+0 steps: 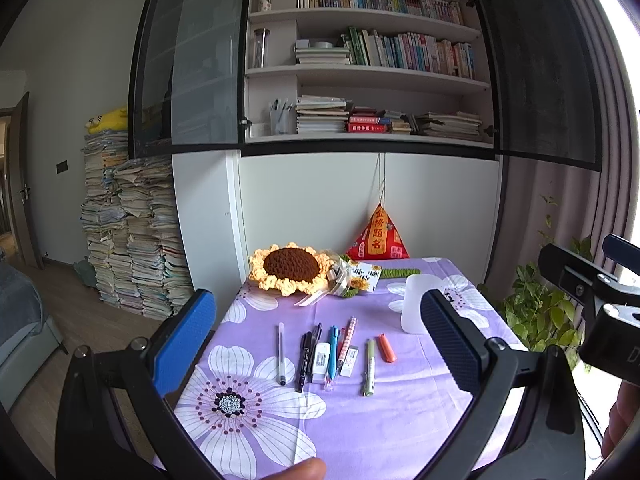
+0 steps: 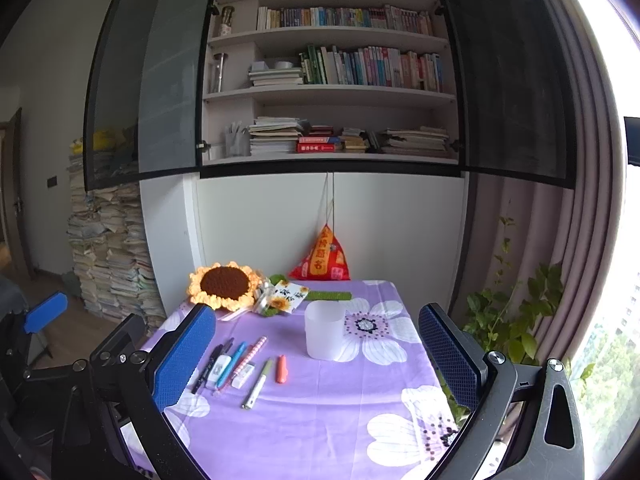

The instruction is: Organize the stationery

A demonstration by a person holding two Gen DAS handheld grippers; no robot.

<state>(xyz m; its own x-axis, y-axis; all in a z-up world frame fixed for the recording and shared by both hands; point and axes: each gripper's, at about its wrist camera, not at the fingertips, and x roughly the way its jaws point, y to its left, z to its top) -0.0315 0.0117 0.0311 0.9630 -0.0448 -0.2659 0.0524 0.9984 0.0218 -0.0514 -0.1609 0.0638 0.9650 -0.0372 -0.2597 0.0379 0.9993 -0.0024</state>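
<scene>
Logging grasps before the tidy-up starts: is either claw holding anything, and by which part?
Nothing is held. Left claw and right claw are both open above the table; the pens lie untouched.

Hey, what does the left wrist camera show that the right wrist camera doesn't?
Only the left wrist view shows the clear pen lying leftmost in the row, and a fingertip at the bottom edge. Only the right wrist view shows the whole cup; in the left view a finger half hides it. Both show the orange marker, the sunflower and both grippers open.
</scene>
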